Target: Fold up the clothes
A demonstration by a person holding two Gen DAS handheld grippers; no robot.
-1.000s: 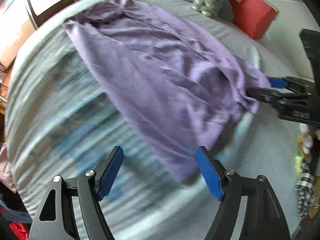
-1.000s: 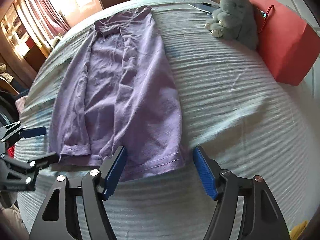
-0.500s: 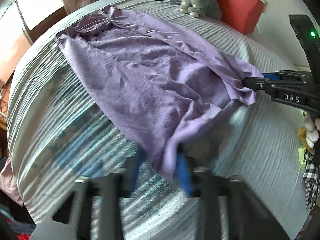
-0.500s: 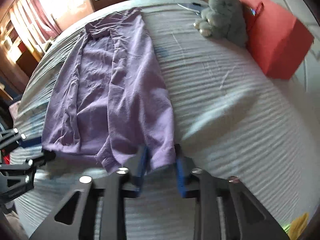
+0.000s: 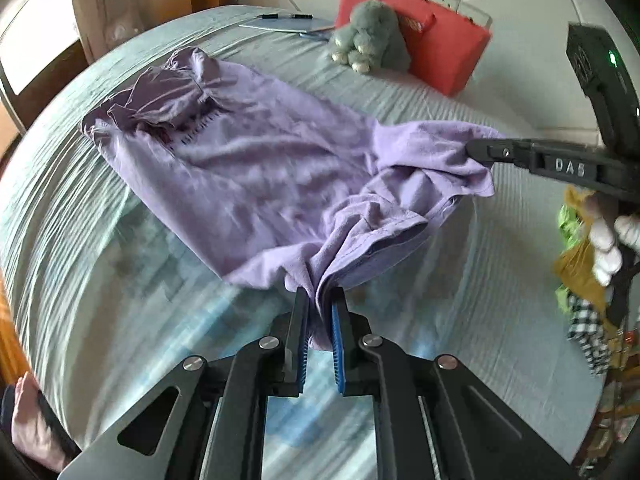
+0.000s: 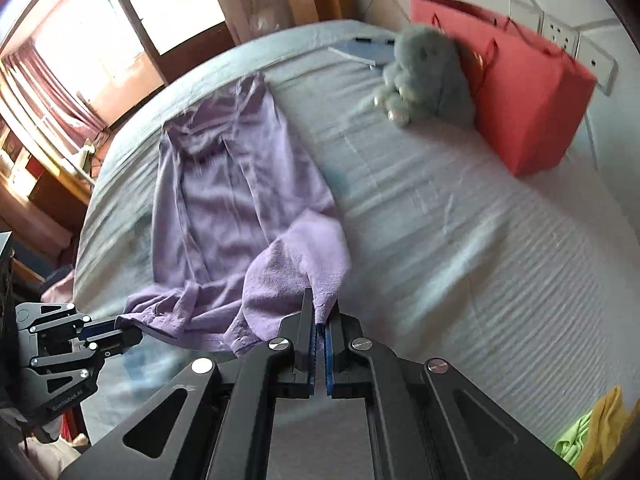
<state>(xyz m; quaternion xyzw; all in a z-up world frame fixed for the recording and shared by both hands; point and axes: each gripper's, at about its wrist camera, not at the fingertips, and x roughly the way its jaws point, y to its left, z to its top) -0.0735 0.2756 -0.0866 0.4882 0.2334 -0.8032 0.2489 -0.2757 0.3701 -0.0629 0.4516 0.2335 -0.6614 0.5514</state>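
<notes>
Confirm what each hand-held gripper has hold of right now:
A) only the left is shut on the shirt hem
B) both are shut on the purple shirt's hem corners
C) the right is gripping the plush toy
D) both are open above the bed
B: the left hand-held gripper and the right hand-held gripper each pinch a bottom corner of the purple shirt, lifting the hem off the bed.

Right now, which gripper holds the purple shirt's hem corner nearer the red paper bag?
The right gripper, pinching the purple shirt on the red paper bag's side; the left gripper clamps the opposite corner.

Pale blue ribbed bed, purple shirt, grey plush toy, red bag, notebook
</notes>
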